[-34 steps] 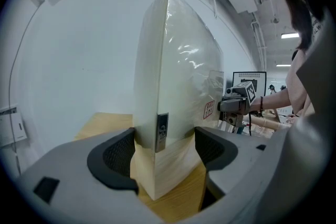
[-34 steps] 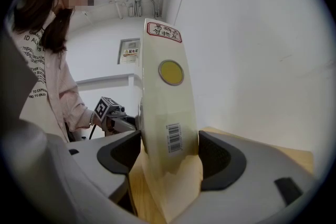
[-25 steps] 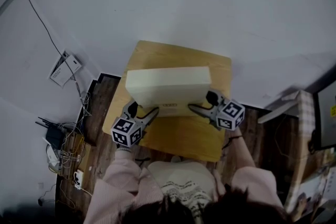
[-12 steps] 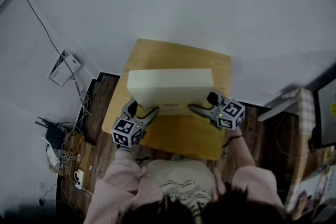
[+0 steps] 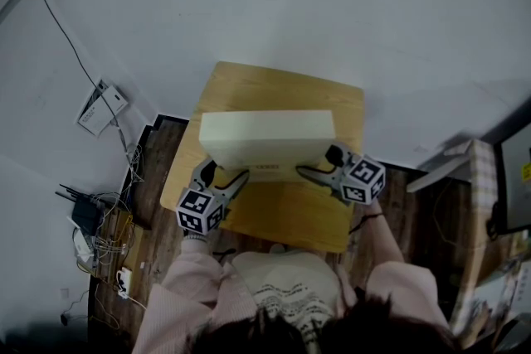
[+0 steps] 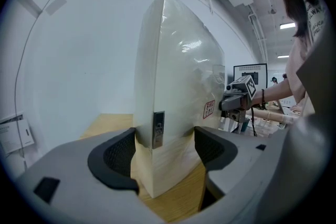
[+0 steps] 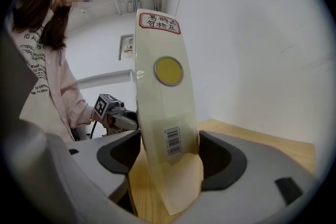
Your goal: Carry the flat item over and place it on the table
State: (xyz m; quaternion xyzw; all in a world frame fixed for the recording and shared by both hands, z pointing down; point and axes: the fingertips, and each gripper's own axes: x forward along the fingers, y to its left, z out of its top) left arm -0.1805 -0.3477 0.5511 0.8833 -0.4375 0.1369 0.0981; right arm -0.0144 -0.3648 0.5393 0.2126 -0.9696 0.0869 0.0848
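Left gripper [image 5: 226, 181] and right gripper [image 5: 310, 172] each have their jaws pinching one end of the flat white box [image 5: 265, 137], sharing its load level over the wooden worktop [image 5: 282, 220].

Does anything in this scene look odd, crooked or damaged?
Nothing looks damaged. The white flat package stands on edge over the wooden table rather than lying flat, clamped near its two ends by the left gripper and right gripper. The only untidy spot is a tangle of cables on the floor beside the table.
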